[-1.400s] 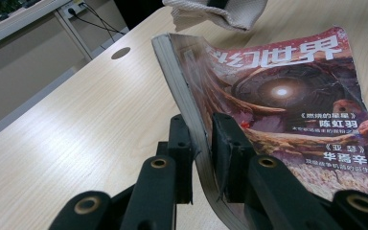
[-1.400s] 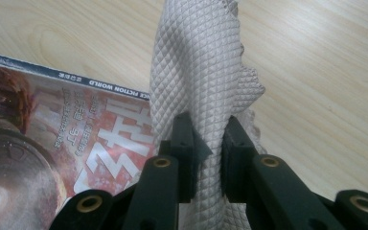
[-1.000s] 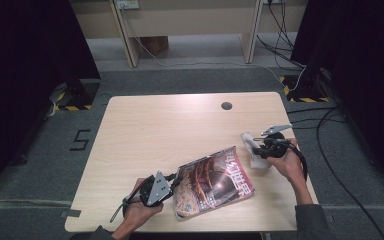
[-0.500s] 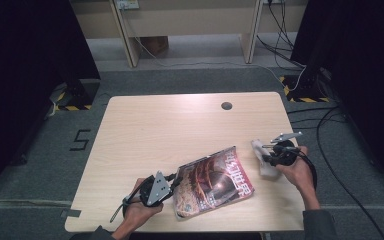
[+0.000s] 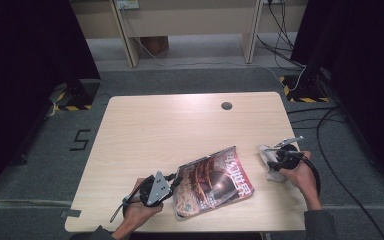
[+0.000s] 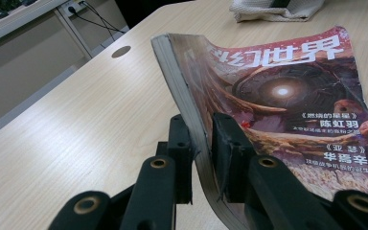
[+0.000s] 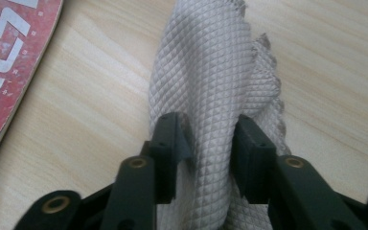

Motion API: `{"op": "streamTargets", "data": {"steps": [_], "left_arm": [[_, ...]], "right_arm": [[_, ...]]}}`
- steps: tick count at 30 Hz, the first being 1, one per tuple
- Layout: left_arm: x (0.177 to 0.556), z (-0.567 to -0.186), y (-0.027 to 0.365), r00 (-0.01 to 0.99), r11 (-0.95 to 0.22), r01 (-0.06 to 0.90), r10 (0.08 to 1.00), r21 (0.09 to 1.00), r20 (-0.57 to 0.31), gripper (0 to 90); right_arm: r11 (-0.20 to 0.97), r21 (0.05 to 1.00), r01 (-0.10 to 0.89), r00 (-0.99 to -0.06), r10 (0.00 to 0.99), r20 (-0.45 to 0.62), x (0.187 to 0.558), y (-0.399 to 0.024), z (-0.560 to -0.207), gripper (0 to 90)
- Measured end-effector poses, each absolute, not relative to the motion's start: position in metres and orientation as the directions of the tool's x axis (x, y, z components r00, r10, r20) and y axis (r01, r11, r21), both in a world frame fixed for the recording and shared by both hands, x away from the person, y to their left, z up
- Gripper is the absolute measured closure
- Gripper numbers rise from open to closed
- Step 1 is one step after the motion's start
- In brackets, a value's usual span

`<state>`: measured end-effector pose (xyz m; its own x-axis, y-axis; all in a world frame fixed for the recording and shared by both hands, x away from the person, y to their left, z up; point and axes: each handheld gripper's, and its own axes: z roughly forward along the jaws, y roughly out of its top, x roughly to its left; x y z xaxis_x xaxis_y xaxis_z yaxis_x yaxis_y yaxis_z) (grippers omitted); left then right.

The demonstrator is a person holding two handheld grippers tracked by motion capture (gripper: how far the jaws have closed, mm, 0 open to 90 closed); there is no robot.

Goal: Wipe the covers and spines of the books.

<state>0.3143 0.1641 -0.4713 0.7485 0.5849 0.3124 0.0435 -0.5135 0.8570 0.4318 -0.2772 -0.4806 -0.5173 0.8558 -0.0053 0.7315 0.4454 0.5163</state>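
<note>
Nearest, the left gripper (image 6: 201, 158) clamps the spine edge of the glossy red-brown magazine (image 5: 215, 180) lifted off the pale wooden table (image 5: 180, 125), while farther right the right gripper (image 7: 206, 143), jaws just opening, straddles the white quilted cloth (image 7: 211, 72) now lowered onto the table, likely a release.

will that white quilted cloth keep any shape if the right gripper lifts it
Probably not: the white quilted cloth already bunches into folds between the right gripper jaws, so it should droop. It looks thin, so likely light. Its diamond texture may resist slipping, though the jaws have just been opening around it.
</note>
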Motion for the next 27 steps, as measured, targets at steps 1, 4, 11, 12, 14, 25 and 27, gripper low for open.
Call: {"op": "streamTargets", "data": {"steps": [1,4,11,12,14,25,27], "left_arm": [[0.314,-0.472,0.164,0.748,-0.513,0.045,0.586,0.857,0.311,77.9],[0.315,-0.472,0.164,0.748,-0.513,0.045,0.586,0.857,0.312,77.7],[0.315,-0.471,0.164,0.746,-0.514,0.046,0.587,0.856,0.313,77.5],[0.315,-0.472,0.164,0.746,-0.514,0.046,0.589,0.857,0.312,77.5],[0.315,-0.472,0.164,0.746,-0.514,0.046,0.588,0.857,0.313,77.5],[0.316,-0.471,0.164,0.748,-0.516,0.042,0.584,0.856,0.315,77.6],[0.316,-0.471,0.164,0.748,-0.517,0.042,0.583,0.855,0.316,77.6]], "right_arm": [[0.439,0.52,0.733,-0.515,0.857,0.004,0.431,-0.278,-0.479,59.8],[0.42,0.551,0.721,-0.507,0.862,0.006,0.43,-0.278,-0.471,53.3],[0.396,0.659,0.639,-0.532,0.846,0.008,0.427,-0.268,-0.449,47.7],[0.389,0.674,0.628,-0.538,0.843,0.014,0.427,-0.264,-0.446,47.7],[0.41,0.695,0.59,-0.575,0.818,0.006,0.426,-0.254,-0.442,47.4],[0.509,0.724,0.466,-0.749,0.663,0.017,0.428,-0.188,-0.433,47.1],[0.517,0.729,0.449,-0.767,0.641,0.018,0.429,-0.178,-0.434,47.0]]}}
